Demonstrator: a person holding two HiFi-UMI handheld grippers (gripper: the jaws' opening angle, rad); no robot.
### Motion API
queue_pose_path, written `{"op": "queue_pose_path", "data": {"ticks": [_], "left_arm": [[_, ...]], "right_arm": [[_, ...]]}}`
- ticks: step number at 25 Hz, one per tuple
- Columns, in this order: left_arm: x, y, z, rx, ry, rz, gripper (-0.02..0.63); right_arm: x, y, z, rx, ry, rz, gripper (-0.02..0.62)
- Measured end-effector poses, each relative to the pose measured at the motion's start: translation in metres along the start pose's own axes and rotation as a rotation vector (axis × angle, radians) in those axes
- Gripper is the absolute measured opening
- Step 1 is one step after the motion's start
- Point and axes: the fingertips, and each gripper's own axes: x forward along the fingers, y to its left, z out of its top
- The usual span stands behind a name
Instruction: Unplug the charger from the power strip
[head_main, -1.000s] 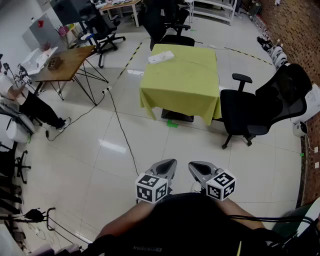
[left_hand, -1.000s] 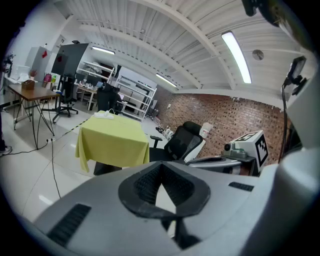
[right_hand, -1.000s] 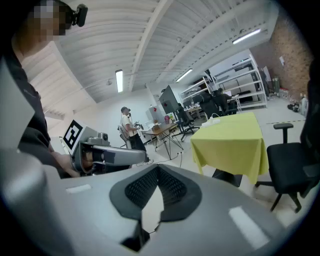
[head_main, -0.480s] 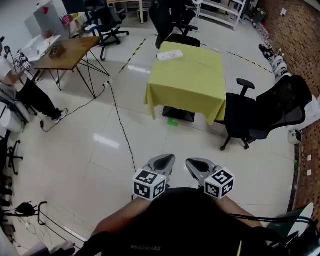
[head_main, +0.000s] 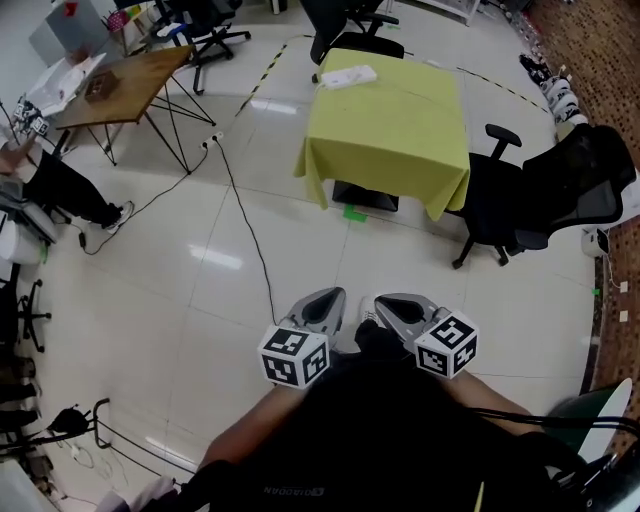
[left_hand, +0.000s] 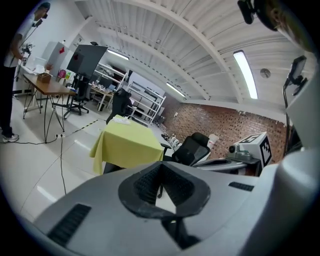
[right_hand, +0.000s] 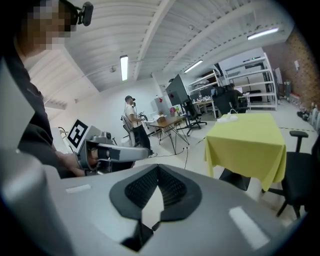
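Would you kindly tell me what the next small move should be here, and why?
Probably step closer to the table draped in yellow-green cloth: the white power strip lies near its far corner, well out of reach of the left gripper and right gripper, both shut, empty and held close to the person's body.

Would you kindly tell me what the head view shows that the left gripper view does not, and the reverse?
Only the head view: the marker cube on the left gripper, and a green floor mark. Only the left gripper view: a ceiling light, a dark screen, and its own jaws shut, close up. Both: the yellow table, the black chair, the right gripper.
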Motion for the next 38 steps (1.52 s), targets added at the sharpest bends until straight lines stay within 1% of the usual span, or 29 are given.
{"op": "queue_pose_path", "data": {"ticks": [3,5,8,11,15,18,22,25,28,30,32,34,38], "left_arm": [[0.009,0.023,0.012,-0.020,-0.001,0.038,0.003],[0.018,0.036,0.024,-0.022,0.008,0.053,0.003],[0.038,0.048,0.046,0.018,0.029,0.060,0.003],[0.066,0.058,0.070,0.072,0.044,0.070,0.003],[0.109,0.076,0.117,0.084,0.022,0.100,0.003],[0.142,0.082,0.147,0.102,0.008,0.118,0.003],[0.179,0.087,0.163,0.130,0.014,0.129,0.003],[0.187,0.106,0.167,0.115,0.038,0.150,0.003],[0.194,0.123,0.177,0.096,0.051,0.159,0.003],[0.206,0.132,0.183,0.091,0.057,0.145,0.003],[0.221,0.142,0.188,0.094,0.069,0.119,0.003],[0.236,0.156,0.197,0.097,0.083,0.087,0.003],[0.275,0.190,0.239,0.121,0.080,-0.002,0.003]], "right_arm": [[0.011,-0.008,0.006,0.003,0.006,0.012,0.003],[0.020,-0.020,0.017,0.023,-0.014,0.011,0.003],[0.039,-0.048,0.041,0.064,-0.063,0.018,0.003],[0.059,-0.081,0.075,0.066,-0.102,0.042,0.003],[0.075,-0.126,0.124,0.037,-0.136,0.072,0.003],[0.084,-0.164,0.147,0.055,-0.142,0.088,0.003],[0.105,-0.202,0.160,0.076,-0.128,0.124,0.003],[0.119,-0.212,0.164,0.091,-0.116,0.145,0.003],[0.128,-0.227,0.172,0.110,-0.121,0.125,0.003],[0.138,-0.240,0.174,0.137,-0.116,0.111,0.003],[0.148,-0.253,0.178,0.142,-0.109,0.093,0.003],[0.157,-0.266,0.188,0.136,-0.112,0.057,0.003],[0.183,-0.302,0.219,0.138,-0.139,-0.047,0.003]]}}
